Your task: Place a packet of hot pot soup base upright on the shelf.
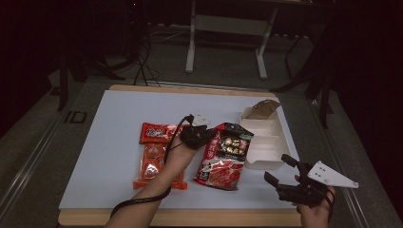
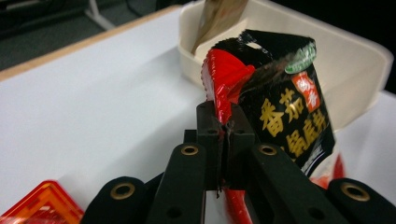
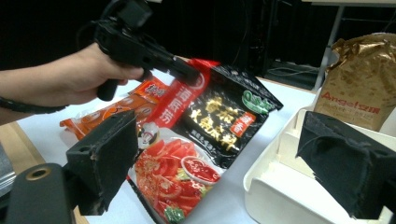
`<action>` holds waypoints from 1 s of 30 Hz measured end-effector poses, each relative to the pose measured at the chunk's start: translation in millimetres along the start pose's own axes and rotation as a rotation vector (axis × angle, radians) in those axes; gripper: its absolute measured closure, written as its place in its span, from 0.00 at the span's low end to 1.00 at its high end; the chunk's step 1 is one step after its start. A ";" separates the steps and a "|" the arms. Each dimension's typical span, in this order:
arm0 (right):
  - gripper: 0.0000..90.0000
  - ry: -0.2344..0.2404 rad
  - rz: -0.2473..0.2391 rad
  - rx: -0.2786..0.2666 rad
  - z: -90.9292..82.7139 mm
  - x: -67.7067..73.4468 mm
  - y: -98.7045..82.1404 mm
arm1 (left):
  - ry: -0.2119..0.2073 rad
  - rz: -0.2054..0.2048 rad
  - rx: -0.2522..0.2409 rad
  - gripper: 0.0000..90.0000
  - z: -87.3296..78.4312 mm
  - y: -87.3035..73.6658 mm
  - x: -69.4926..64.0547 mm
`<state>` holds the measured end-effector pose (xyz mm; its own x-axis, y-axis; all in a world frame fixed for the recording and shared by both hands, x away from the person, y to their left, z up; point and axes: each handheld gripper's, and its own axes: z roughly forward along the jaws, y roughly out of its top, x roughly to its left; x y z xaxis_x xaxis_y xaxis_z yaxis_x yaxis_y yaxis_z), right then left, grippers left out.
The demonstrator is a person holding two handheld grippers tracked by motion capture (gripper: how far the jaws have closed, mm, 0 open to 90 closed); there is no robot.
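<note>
While my left claw [image 2: 223,128] pinches the top left corner of the black-and-red sauce packet [image 1: 224,155], the packet's upper end tilts up off the desk [image 1: 109,142] near the middle, just beside the white tray [image 1: 266,142] at the desk's far right corner. I judge this to be the lifting step, with the tray the likely goal. The next move calls for carrying the packet over the tray's near wall without the thin corner slipping from my grip, then lowering it into a free compartment. My right claw [image 1: 280,170] hangs spread and empty by the desk's near right corner.

The left gripper view gives me the pinch itself: both jaws pressed flat on the crimped red seam. The right gripper view shows the packet's printed face [image 3: 205,135] slanting up, and the gold bag [image 3: 362,84] standing in the tray's far compartment. The high view adds the orange packet [image 1: 156,154] lying flat left of my left hand.
</note>
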<state>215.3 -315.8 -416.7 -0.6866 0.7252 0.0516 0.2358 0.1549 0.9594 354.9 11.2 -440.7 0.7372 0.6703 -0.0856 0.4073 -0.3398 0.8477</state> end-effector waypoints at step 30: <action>0.19 0.079 0.044 0.022 19.6 -2.0 27.7 | -0.123 0.021 -0.259 0.98 -70.8 15.1 -17.9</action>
<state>236.7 -299.8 -395.7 -0.7272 0.6765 0.1164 0.2818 0.1396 0.9493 309.7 40.8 -389.3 0.8103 0.5743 -0.1162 0.2519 -0.1624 0.9540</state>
